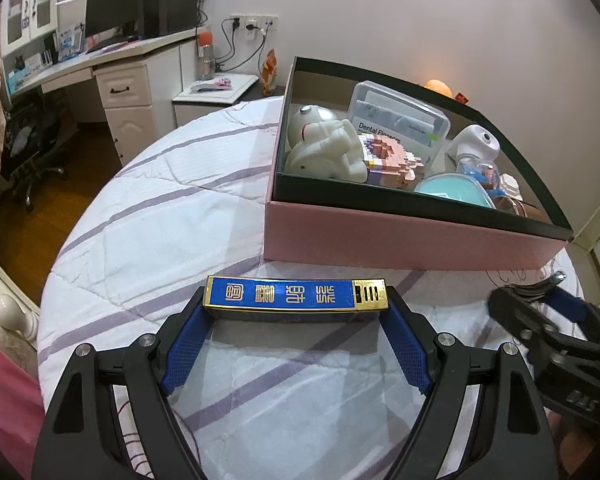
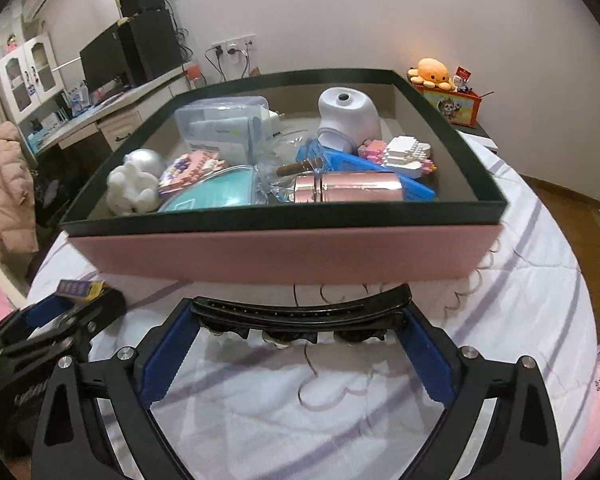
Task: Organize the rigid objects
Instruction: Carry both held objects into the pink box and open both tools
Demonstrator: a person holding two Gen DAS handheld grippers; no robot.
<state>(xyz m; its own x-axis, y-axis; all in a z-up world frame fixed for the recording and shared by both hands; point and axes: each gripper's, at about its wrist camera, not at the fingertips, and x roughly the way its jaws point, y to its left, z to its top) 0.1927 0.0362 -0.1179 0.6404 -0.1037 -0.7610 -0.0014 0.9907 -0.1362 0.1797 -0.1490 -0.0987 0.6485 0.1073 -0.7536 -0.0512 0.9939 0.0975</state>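
My left gripper (image 1: 296, 306) is shut on a flat blue and gold box (image 1: 295, 294), gripped by its two ends and held just above the bed. It also shows in the right wrist view (image 2: 80, 290). My right gripper (image 2: 300, 318) is shut on a long black hair clip (image 2: 300, 312), held crosswise between the pads, in front of the pink box. The pink box with a dark rim (image 1: 400, 236) (image 2: 284, 254) stands on the white striped quilt (image 1: 148, 216) and holds several items: a white figure (image 1: 324, 148), a dental flosser case (image 1: 400, 120), a pink tube (image 2: 348, 192).
The bed's edge drops to a wooden floor (image 1: 32, 224) on the left. A desk with a monitor (image 1: 112, 12) stands against the far wall. An orange plush (image 2: 432, 74) sits on a small box to the right. The right gripper appears at the right (image 1: 548, 332).
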